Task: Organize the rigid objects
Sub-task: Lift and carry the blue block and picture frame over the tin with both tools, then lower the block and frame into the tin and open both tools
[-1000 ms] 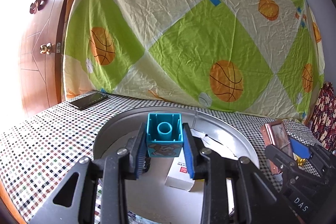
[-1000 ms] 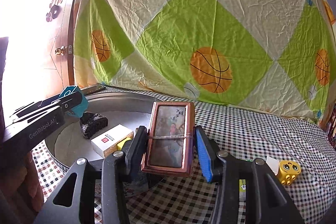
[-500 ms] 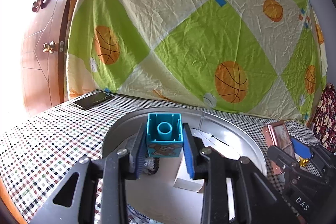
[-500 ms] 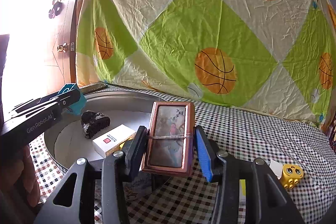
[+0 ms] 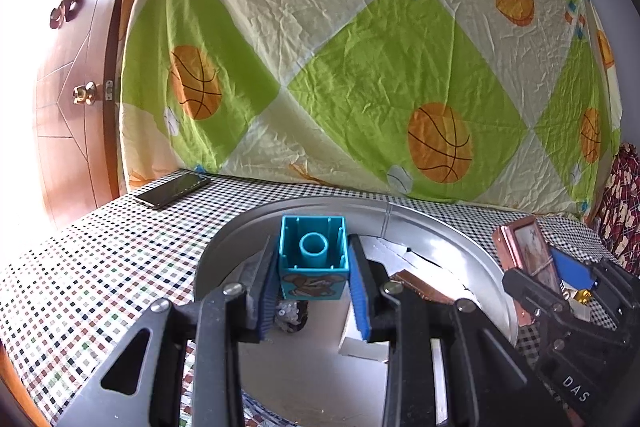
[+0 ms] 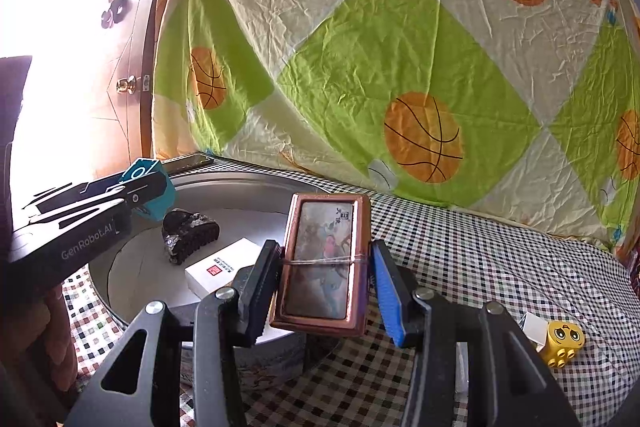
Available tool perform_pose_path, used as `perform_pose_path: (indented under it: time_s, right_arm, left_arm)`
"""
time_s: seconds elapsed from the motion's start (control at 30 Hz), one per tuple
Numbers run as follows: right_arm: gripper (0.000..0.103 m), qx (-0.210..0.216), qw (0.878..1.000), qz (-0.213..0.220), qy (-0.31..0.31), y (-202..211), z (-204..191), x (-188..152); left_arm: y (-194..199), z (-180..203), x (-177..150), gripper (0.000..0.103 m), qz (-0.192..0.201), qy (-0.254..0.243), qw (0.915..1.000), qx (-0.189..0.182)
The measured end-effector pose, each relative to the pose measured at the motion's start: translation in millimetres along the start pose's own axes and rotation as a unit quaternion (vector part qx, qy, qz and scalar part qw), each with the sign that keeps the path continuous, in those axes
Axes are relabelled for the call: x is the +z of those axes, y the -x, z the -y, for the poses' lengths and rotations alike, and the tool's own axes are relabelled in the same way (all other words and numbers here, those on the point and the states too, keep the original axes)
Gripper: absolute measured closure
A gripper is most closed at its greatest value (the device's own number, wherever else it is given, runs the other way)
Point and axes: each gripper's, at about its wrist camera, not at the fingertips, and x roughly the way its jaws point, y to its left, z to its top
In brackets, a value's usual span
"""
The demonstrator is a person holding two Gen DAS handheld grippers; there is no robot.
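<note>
My left gripper (image 5: 313,279) is shut on a teal toy block (image 5: 313,257) and holds it over the round metal tray (image 5: 476,239). In the right wrist view the block (image 6: 154,193) shows at the left above the tray (image 6: 236,183). My right gripper (image 6: 325,281) is shut on a copper-framed picture box (image 6: 322,263) bound with a rubber band, held upright above the tray's near right rim. It also shows in the left wrist view (image 5: 524,251) at the right. In the tray lie a dark toy tank (image 6: 188,233) and a white box (image 6: 222,267).
A yellow face block (image 6: 562,341) and a small white piece (image 6: 534,327) lie on the checked cloth at the right. A black phone (image 5: 172,189) lies at the back left. A basketball-print sheet (image 5: 360,67) hangs behind; a wooden door (image 5: 68,99) stands left.
Both grippers have shifted slightly with their loads; the left one moved further in over the tray with the teal block. Both grips are unchanged.
</note>
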Motion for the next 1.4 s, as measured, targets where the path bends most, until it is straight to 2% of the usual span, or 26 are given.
perform_pose_path:
  time_s: [0.27, 0.53, 0.87, 1.1, 1.13, 1.2, 1.23, 1.27, 1.37, 1.4]
  right_arm:
    - [0.054, 0.027, 1.0, -0.012, -0.004, -13.4, 2.4, 21.9]
    - [0.054, 0.057, 0.996, -0.064, -0.012, -53.5, 8.6, 37.3]
    - [0.054, 0.067, 0.991, -0.111, -0.014, -88.9, 2.5, 32.2]
    - [0.053, 0.079, 0.99, -0.113, -0.012, -91.7, -1.2, 32.7]
    - [0.049, 0.078, 0.991, -0.11, -0.012, -90.8, -1.2, 33.6]
    - [0.041, 0.081, 0.991, -0.103, -0.019, -87.6, 0.6, 34.8]
    - [0.037, 0.08, 0.992, -0.1, -0.02, -86.2, 1.6, 35.0]
    - [0.036, 0.076, 0.992, -0.097, -0.021, -84.1, 3.1, 35.3]
    - [0.035, 0.068, 0.993, -0.09, -0.032, -78.2, 11.6, 34.9]
    - [0.035, 0.066, 0.993, -0.088, -0.038, -76.3, 15.5, 34.4]
  left_arm:
    - [-20.6, 1.3, 8.6, 0.073, -0.041, -0.028, 0.9987, -0.01]
    - [-43.6, 4.1, 11.8, 0.073, -0.091, -0.058, 0.994, -0.017]
    - [-56.6, 0.0, 11.3, 0.073, -0.118, -0.079, 0.9899, -0.001]
    - [-58.7, 0.8, 13.1, 0.07, -0.119, -0.087, 0.989, 0.011]
    - [-58.5, 1.3, 13.4, 0.068, -0.119, -0.086, 0.9891, 0.012]
    - [-57.7, 2.0, 14.0, 0.058, -0.117, -0.086, 0.9893, 0.017]
    - [-56.8, 2.1, 14.1, 0.047, -0.115, -0.085, 0.9896, 0.02]
    - [-55.1, 2.4, 14.3, 0.035, -0.111, -0.083, 0.99, 0.025]
    - [-48.8, 3.2, 15.3, 0.016, -0.098, -0.078, 0.9916, 0.033]
    - [-46.9, 4.6, 15.3, 0.013, -0.093, -0.078, 0.9919, 0.037]
